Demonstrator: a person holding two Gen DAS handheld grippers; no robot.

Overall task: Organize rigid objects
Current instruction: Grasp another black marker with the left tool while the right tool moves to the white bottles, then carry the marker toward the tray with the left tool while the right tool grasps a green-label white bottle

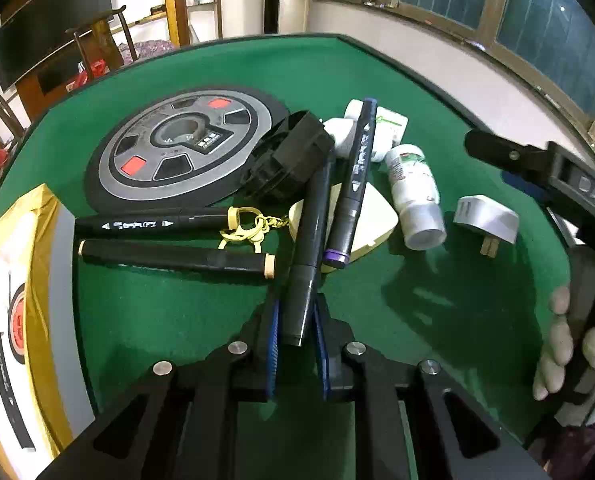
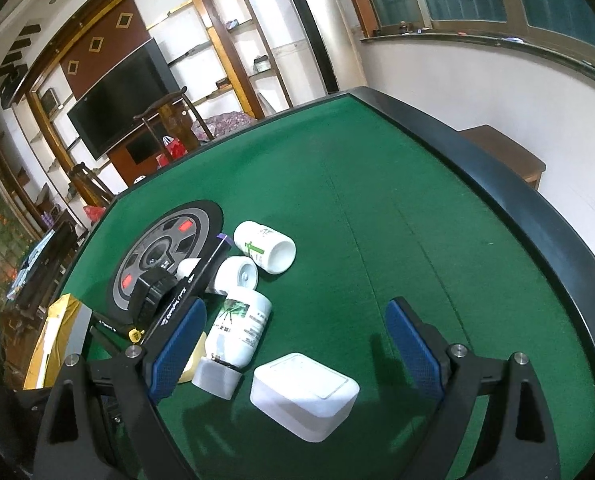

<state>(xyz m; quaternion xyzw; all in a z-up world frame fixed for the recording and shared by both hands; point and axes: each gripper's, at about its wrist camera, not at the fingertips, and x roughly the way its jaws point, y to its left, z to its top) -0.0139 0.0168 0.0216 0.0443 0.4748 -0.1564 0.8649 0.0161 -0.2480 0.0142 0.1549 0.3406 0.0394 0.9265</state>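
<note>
Here, left gripper (image 1: 295,330) clamping black marker (image 1: 307,256)

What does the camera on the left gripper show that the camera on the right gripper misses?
Only the left view: the left gripper with its jaws shut on a black marker, two more markers lying flat, a yellow clip chain and a gloved hand.

Only the right view: the right gripper, jaws open and empty, above a white square box.

Both: the green table, the round grey dial and a labelled white bottle.
</note>
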